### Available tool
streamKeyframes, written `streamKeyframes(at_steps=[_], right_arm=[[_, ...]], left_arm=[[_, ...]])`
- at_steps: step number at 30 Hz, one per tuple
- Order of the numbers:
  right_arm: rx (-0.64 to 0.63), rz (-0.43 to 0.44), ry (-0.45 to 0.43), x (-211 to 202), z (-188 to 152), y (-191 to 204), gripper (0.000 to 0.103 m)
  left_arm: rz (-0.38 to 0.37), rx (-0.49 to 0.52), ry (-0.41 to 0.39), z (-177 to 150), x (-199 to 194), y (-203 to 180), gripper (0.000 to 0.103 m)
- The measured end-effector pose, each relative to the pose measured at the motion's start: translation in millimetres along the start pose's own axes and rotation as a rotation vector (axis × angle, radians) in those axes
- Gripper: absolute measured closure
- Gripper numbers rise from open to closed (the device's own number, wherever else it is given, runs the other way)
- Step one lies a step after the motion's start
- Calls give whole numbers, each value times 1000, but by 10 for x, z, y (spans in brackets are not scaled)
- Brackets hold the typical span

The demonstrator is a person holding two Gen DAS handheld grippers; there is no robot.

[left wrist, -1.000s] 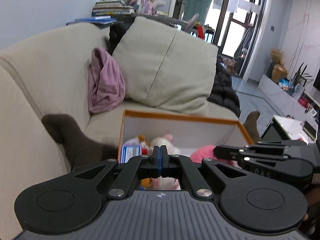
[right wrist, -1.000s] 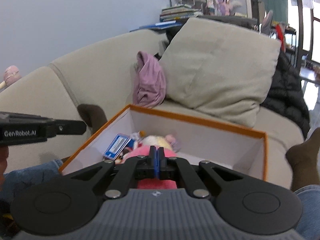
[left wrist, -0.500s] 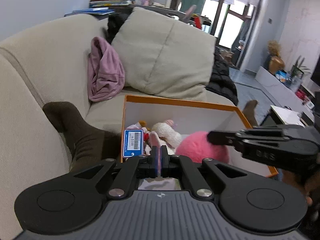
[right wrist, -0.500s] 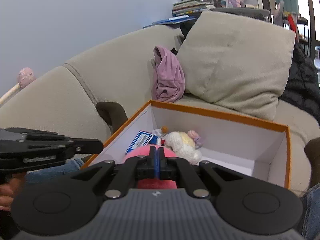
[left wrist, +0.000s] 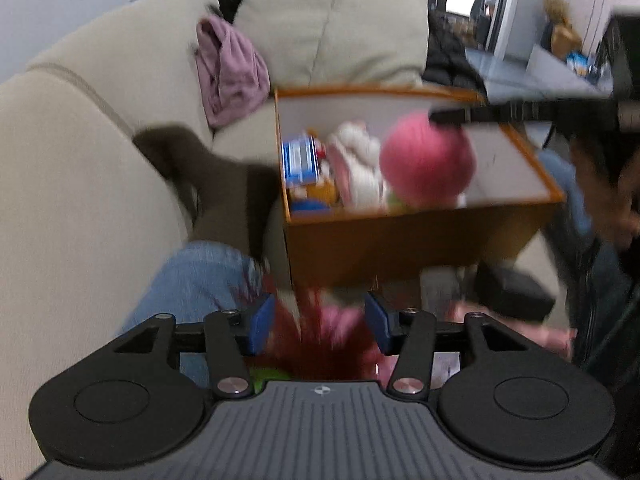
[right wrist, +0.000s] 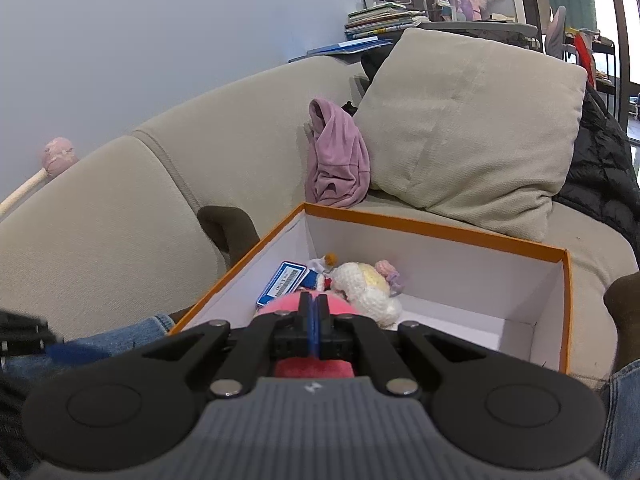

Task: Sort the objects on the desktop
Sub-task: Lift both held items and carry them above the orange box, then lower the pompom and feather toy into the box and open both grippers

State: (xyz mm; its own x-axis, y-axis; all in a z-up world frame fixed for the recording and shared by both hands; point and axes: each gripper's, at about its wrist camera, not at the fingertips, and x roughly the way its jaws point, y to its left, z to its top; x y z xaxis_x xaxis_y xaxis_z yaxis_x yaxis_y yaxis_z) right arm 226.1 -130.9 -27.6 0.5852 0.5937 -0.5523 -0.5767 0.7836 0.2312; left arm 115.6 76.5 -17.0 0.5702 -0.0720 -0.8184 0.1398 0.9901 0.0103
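- A beige sofa (right wrist: 132, 216) carries the scene in a living room, a pale wall behind it and stacked books (right wrist: 382, 20) on a ledge above the backrest; glazed doors show at the far right.
- Toward the left end of the seat, a dark-socked foot (right wrist: 226, 226) rests against the backrest, with a denim-clad leg (left wrist: 192, 280) below it.
- A crumpled mauve garment (right wrist: 338, 164) leans on the backrest, touching the left edge of a large beige cushion (right wrist: 472, 136); a black quilted jacket (right wrist: 600, 168) lies at the cushion's right.
- On the seat in front of the cushion sits an orange-edged box (right wrist: 436, 232) with white inner walls, its long axis running left to right along the sofa.
- Inside, crowded into the box's left end: a blue barcoded card (right wrist: 282, 284) tilted against the left wall, a cream knitted toy (right wrist: 366, 288) just beside it, and a pink fuzzy ball (left wrist: 428, 160) at the near wall.
- The left gripper (left wrist: 318, 322), blurred, hangs in front of the box's near wall with its blue pads spread wide; red and pink shapes beneath it are too smeared to name.
- The right gripper (right wrist: 314, 322) is over the box above the pink ball, pads pressed together; whether anything is pinched between them cannot be told.
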Motion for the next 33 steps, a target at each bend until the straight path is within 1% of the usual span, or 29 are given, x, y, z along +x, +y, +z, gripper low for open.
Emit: streamKeyframes(at_steps=[4, 5, 6, 7, 9, 11, 13, 16, 19, 20, 21, 23, 25, 27, 28, 31, 33], right_arm=[[-5, 1, -4, -41, -8, 34, 103], [-7, 1, -8, -58, -8, 40, 103], [-10, -1, -16, -87, -4, 45, 103], [-14, -5, -23, -109, -1, 49, 103], [-24, -14, -35, -158, 7, 56, 103], [-25, -18, -39, -177, 15, 51, 103], [-17, -17, -37, -169, 13, 41, 103], [-2, -10, -21, -131, 6, 23, 103], [18, 8, 25, -45, 6, -18, 103], [27, 9, 48, -6, 7, -35, 98], [40, 5, 72, 39, 8, -57, 96], [74, -3, 126, 149, 4, -120, 96], [117, -6, 186, 270, -8, -199, 90], [150, -2, 236, 368, -27, -263, 75], [167, 0, 262, 419, -45, -299, 72], [188, 2, 314, 491, -107, -365, 72], [213, 8, 350, 536, -138, -424, 72]], left_arm=[[32, -12, 66, -155, 226, -24, 44], [44, -23, 76, -185, 277, -12, 48], [56, -41, 84, -207, 309, 8, 71], [72, -67, 88, -219, 329, 41, 81], [77, -83, 82, -221, 318, 77, 95], [77, -84, 70, -224, 288, 100, 100], [65, -85, 53, -220, 238, 109, 101], [44, -99, 6, -183, 110, 115, 102], [24, -112, -52, -73, -56, 126, 102], [14, -109, -74, -12, -122, 125, 102], [6, -105, -97, 57, -180, 117, 102], [-16, -92, -153, 200, -310, 107, 102], [-33, -81, -200, 342, -393, 93, 102], [-37, -59, -245, 509, -448, 62, 102], [-37, -47, -262, 589, -458, 40, 102], [-58, -17, -287, 826, -380, -29, 102], [-67, -11, -269, 954, -215, -71, 102]])
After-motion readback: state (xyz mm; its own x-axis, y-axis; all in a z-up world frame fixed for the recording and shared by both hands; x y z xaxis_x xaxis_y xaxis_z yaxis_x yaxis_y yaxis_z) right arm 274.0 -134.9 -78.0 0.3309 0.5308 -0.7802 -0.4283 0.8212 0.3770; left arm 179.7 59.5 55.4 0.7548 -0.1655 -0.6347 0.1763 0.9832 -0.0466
